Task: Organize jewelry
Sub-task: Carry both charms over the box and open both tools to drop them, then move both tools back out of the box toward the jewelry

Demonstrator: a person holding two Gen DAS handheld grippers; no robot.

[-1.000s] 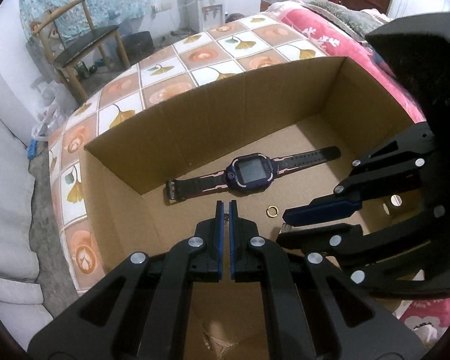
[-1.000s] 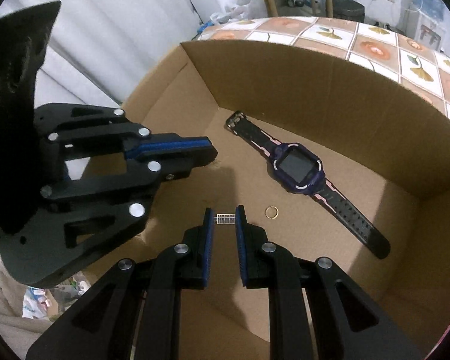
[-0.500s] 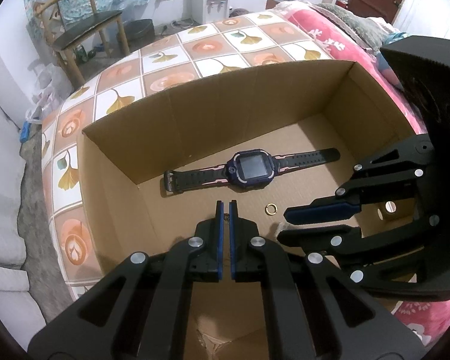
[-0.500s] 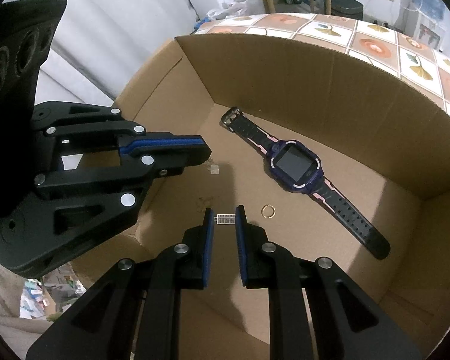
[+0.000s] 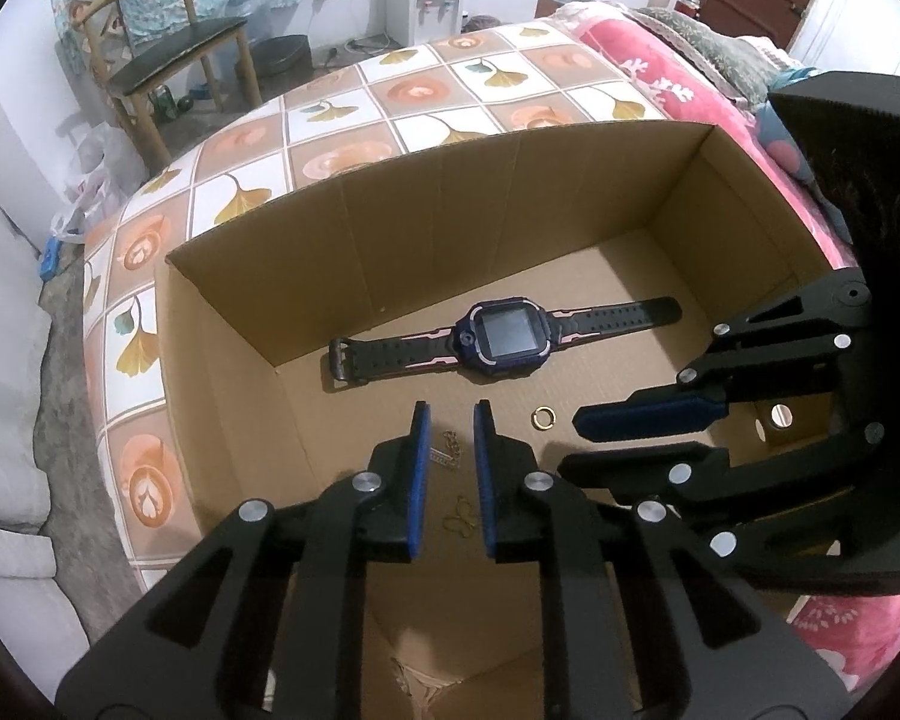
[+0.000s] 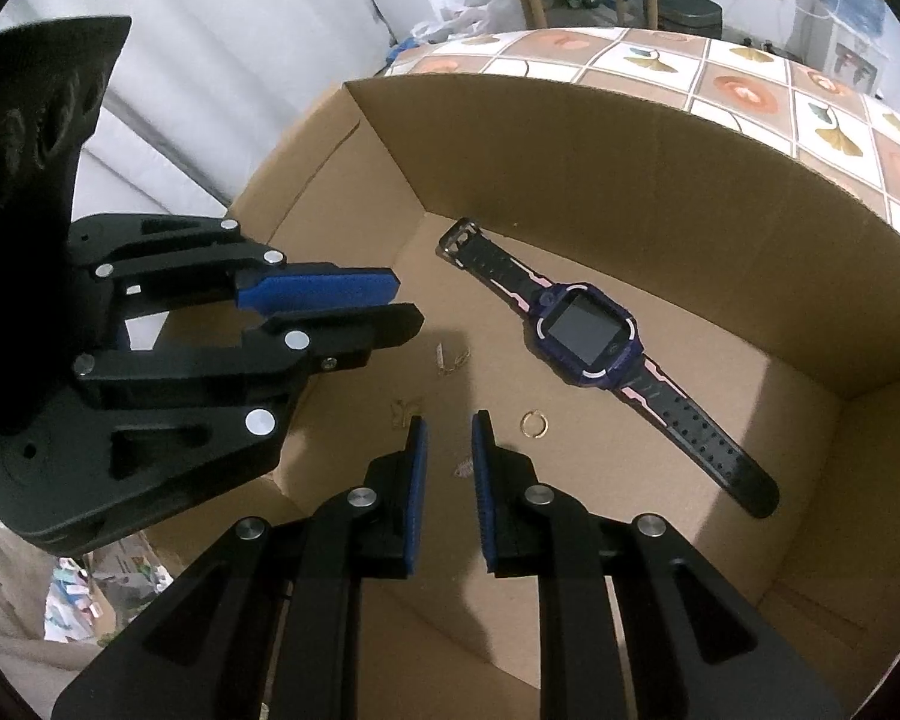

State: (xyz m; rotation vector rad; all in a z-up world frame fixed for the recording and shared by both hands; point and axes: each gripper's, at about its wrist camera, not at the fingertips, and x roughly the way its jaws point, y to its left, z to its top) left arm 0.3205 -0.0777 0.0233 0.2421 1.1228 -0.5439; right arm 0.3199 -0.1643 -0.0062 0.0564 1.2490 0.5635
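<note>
Left gripper [image 5: 450,426] jaws opening, small gold chain [image 5: 447,450] lying loose between them on cardboard box [image 5: 570,210] floor; right gripper [image 6: 449,432] farther off, narrow gap, tiny piece [image 6: 463,469] between pads, grip unclear

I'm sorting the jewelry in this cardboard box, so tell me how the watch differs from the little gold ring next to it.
The watch is much larger than the gold ring. The watch is dark purple and black with pink trim; the ring is plain gold. The watch stretches out long, its strap laid flat and open, while the ring is a small closed loop. Both lie loose on the floor of the cardboard box, close together but not touching.
</note>
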